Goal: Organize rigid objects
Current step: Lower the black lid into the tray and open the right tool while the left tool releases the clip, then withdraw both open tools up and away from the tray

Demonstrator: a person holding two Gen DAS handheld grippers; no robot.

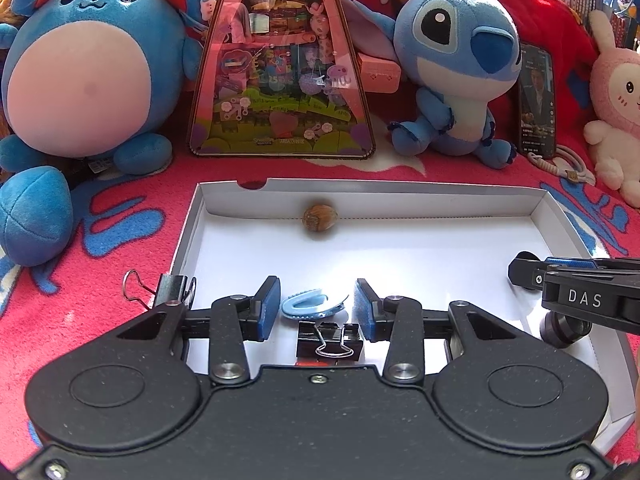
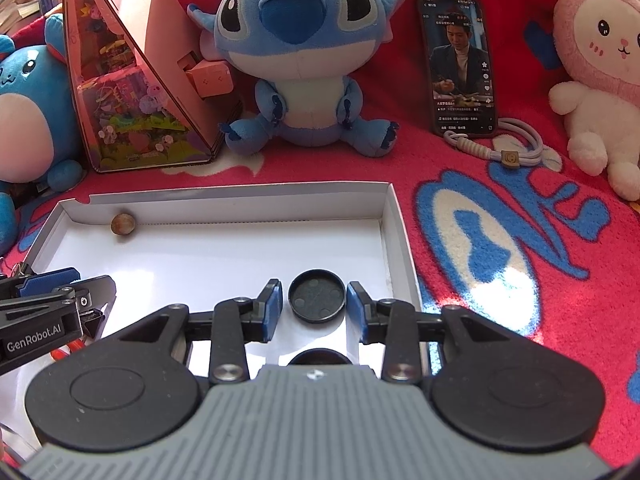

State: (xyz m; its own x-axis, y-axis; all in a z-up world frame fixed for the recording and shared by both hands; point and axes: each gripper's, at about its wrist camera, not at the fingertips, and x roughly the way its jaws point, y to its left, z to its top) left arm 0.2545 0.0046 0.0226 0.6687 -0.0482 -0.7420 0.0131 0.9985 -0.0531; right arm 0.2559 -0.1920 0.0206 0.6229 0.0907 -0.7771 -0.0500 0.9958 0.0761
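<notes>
The left gripper (image 1: 316,310) is seen released around a light blue clip (image 1: 310,307), and the right gripper (image 2: 317,310) is likewise released around a black round cap (image 2: 317,296), both items already laid inside the white cardboard box (image 1: 400,196). A nut (image 1: 320,218) and a black binder clip (image 1: 330,340) are also placed in the box, while another binder clip (image 1: 170,286) is left at its edge, so the task is judged mostly done. The box is set on a red patterned blanket (image 2: 520,240), with plush toys and a phone (image 2: 460,64) behind it

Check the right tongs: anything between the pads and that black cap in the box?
Nothing visible. The black cap lies flat on the white box floor between the open right tongs, pads clear on both sides.
</notes>
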